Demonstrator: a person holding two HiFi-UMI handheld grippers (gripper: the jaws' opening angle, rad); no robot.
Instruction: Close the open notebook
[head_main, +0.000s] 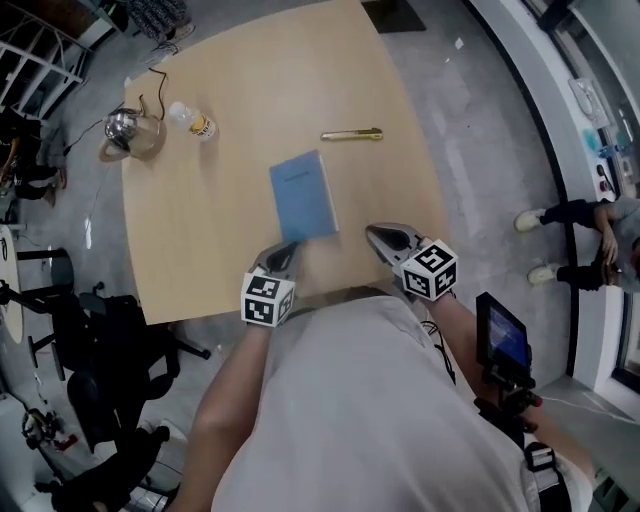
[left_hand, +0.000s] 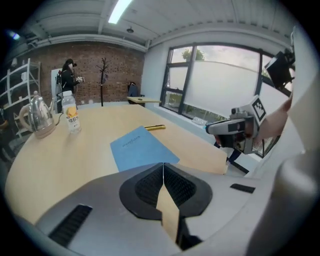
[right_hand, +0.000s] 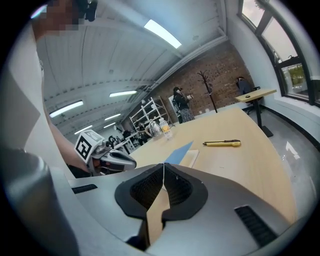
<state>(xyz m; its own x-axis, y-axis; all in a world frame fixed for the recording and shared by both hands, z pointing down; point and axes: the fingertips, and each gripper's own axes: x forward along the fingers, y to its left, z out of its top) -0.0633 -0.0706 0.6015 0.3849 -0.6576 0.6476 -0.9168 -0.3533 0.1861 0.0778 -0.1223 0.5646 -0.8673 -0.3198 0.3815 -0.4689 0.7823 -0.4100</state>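
Note:
The blue notebook (head_main: 303, 197) lies closed and flat on the wooden table (head_main: 200, 230), cover up. It also shows in the left gripper view as the notebook (left_hand: 141, 146) and in the right gripper view as the notebook (right_hand: 181, 152). My left gripper (head_main: 290, 247) hovers just short of its near-left corner, jaws shut with nothing between them (left_hand: 163, 167). My right gripper (head_main: 372, 232) hangs to the right of the notebook's near edge, also shut and empty (right_hand: 163, 170). Neither gripper touches the notebook.
A metal kettle (head_main: 128, 130) and a small bottle (head_main: 195, 122) stand at the table's far left. A yellow utility knife (head_main: 352, 134) lies beyond the notebook. Black chairs (head_main: 110, 340) sit left of the table; a person's feet (head_main: 545, 215) are on the floor at right.

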